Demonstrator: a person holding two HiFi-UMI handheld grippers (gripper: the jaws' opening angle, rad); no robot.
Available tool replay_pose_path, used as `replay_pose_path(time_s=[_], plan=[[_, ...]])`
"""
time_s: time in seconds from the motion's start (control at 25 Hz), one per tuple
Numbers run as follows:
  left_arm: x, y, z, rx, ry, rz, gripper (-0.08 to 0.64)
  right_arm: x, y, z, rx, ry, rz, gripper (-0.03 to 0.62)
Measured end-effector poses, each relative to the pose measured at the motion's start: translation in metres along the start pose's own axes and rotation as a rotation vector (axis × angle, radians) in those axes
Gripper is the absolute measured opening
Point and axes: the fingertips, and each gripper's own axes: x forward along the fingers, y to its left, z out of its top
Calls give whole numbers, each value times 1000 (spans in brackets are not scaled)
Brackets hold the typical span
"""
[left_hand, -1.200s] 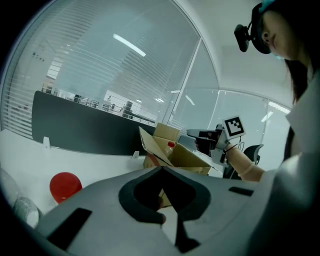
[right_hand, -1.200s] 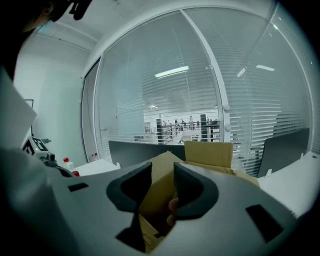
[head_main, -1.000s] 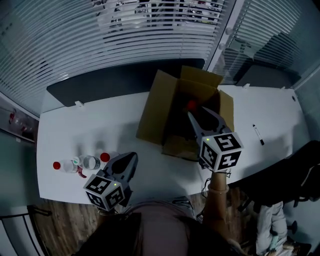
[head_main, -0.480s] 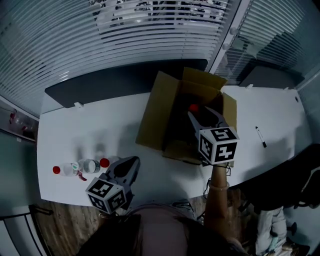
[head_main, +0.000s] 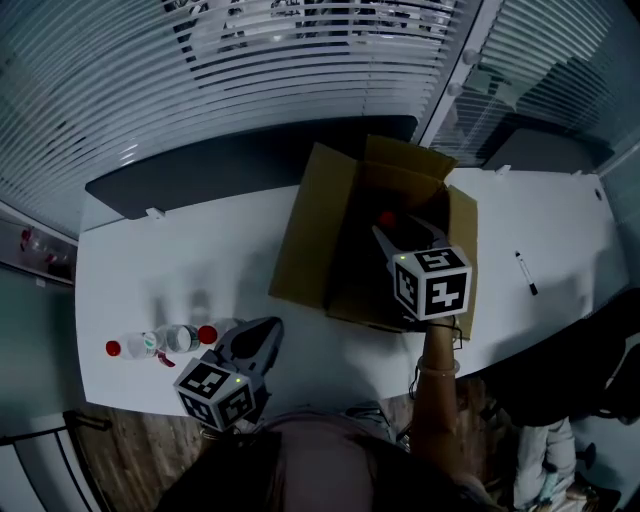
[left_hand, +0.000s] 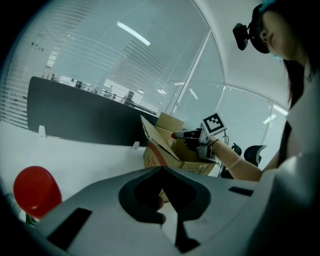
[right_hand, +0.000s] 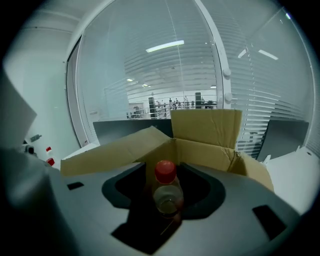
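**Q:** What is altered against the earlier frames?

**A:** In the right gripper view, a fold of cardboard was seen between the jaws 1.2 s ago. Now a clear bottle with a red cap is clamped there by the right hand-held gripper, with the cap end turned toward the jaw tips. In the head view, the marker cube is carried slightly farther over the cardboard box. The bottle is held within the outline of the box's open top; whether it is inside or just above cannot be told. The jaws of the left hand-held gripper are closed together on nothing, as before. In its own view a red cap is shown larger and nearer the frame edge.

**Q:** What is set around, and what stands in the way?

**A:** A small group of bottles, two red caps showing, is found on the counter just beside the left hand-held gripper. A black marker is laid well apart, at the right. A dark partition is fixed along the far edge, with slatted blinds behind. The held bottle is ringed by the box's raised flaps.

**Q:** How are materials and shapes rendered?

**A:**
- Box: brown cardboard, rectangular, flaps open.
- Bottles: transparent, cylindrical, with round caps.
- Counter: smooth and white.
- Jaw pads: black, curved and matte, set in grey bodies.
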Motion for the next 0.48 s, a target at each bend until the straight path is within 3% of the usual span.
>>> replay_pose_path(time_s=[0.48], plan=[[7,6,-5,-18,33,8,6,21,-5,-17,18,68,6,199]])
